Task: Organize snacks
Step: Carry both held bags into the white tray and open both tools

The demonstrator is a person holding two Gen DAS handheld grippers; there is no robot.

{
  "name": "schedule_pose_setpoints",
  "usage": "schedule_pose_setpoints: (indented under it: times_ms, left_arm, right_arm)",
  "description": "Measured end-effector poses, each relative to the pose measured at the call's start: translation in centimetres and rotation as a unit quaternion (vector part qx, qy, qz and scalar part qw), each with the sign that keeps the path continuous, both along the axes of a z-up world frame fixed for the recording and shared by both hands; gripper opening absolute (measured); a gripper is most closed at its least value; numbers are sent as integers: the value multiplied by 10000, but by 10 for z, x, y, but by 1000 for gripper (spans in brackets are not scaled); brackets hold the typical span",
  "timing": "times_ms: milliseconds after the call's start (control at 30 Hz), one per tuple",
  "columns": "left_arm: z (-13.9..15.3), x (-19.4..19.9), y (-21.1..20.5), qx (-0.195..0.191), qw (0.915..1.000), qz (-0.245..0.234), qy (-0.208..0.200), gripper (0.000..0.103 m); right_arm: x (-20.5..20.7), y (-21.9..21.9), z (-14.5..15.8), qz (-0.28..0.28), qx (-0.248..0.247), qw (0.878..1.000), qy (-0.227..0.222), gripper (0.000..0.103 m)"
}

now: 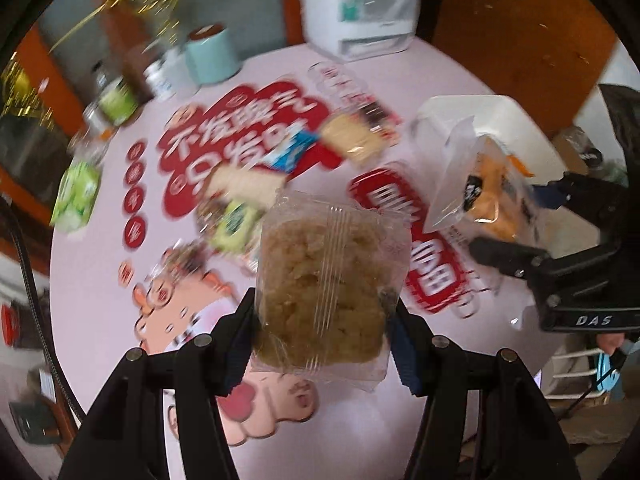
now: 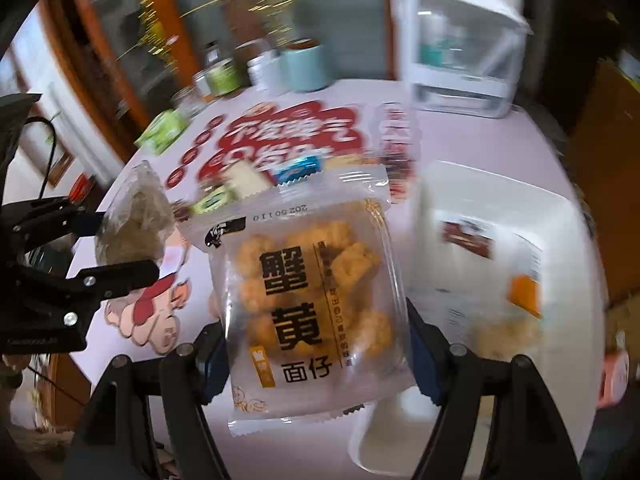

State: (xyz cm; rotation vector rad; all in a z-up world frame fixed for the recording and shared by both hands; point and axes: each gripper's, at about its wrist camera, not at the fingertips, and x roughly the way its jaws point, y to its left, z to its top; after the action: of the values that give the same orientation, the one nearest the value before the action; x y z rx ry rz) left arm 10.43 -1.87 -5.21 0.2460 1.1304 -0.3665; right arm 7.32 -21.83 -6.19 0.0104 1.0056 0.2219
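The left gripper (image 1: 324, 344) is clamped on a clear packet of brown crumbly cake (image 1: 328, 280), its 2 blue-padded fingers (image 1: 236, 356) pressing the packet's lower sides; the packet fills the middle of the left wrist view, up off the table. The right gripper (image 2: 316, 344) is clamped in the same way on a frosted packet of orange puffed snacks (image 2: 316, 300) printed with large black characters, also held above the table.

In the left wrist view the right gripper (image 1: 516, 232) shows at 3 o'clock with its orange packet (image 1: 488, 196) between the jaws. In the right wrist view the left gripper (image 2: 116, 248) sits at 9 o'clock with the brown packet (image 2: 136, 220).

Below both lies a round table (image 1: 400, 80) under a pale pink cloth with red printed panels and a cartoon figure. More wrapped snacks (image 1: 244, 188) lie loose near its centre, blurred, among them a blue-and-white wrapper (image 1: 294, 152) and a green one (image 1: 234, 224).

A white open-topped bin (image 2: 496, 216) stands at 3 o'clock in the right wrist view, with orange packets blurred inside it. A white lidded container (image 1: 360, 4) stands at the table's far edge at 12 o'clock. A pale blue cylinder (image 1: 212, 56), bottles and a green box (image 1: 76, 200) line the edge from 11 to 9 o'clock.
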Motion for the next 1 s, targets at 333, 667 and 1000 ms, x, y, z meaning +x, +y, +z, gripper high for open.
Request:
schedule_pose_setpoints:
  times_ms: [333,667,1000]
  left_arm:
    - [27,-5,-117,-233,9955,-865,-322,58]
    - [31,10,-208,-156,9897,-1231,-710,58]
    - [7,32,-259,8,9901,-1238,-657,58]
  right_arm:
    - [-35,-104,18,-1825,-302,9821,-351,75]
    - [-52,-162,9,-2656,-365,9628,-335,75]
    - [-44,-168,-12,-2741,-371,9609,-119,76]
